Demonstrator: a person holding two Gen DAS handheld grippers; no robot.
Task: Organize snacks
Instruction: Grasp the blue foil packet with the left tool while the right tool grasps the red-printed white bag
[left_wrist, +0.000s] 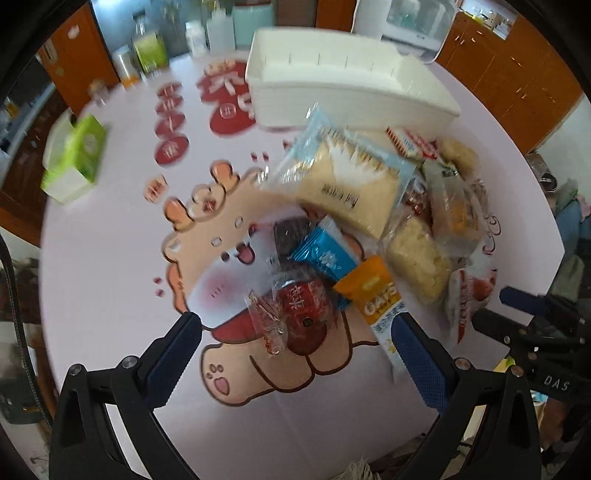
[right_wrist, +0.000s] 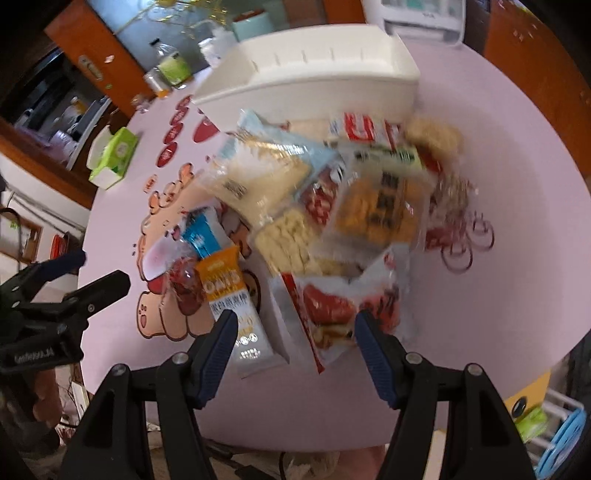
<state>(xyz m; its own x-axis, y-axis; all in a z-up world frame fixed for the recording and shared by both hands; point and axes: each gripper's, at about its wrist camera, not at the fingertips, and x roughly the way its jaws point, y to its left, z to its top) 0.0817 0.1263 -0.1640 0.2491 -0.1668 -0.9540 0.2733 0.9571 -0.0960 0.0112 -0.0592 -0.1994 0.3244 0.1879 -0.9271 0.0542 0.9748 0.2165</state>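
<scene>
A pile of wrapped snacks lies on the round pink table (left_wrist: 110, 266), in front of a white bin (left_wrist: 343, 92) (right_wrist: 317, 77). My left gripper (left_wrist: 295, 325) hangs open above a red round snack in clear wrap (left_wrist: 299, 314), beside a blue packet (left_wrist: 325, 258) and an orange oats bar (left_wrist: 376, 291). A large pale cracker pack (left_wrist: 351, 184) lies behind them. My right gripper (right_wrist: 295, 321) is open above a red-and-white packet (right_wrist: 332, 306), with the oats bar (right_wrist: 229, 291) just left of its left finger. The left gripper also shows at the left edge of the right wrist view (right_wrist: 85, 273).
A green tissue box (left_wrist: 77, 155) (right_wrist: 114, 155) sits at the table's left. Bottles and jars (left_wrist: 147, 51) line the far edge, and wooden cabinets (left_wrist: 517, 66) stand behind. Bare pink table (right_wrist: 517, 258) lies right of the pile. Cartoon prints cover the tabletop.
</scene>
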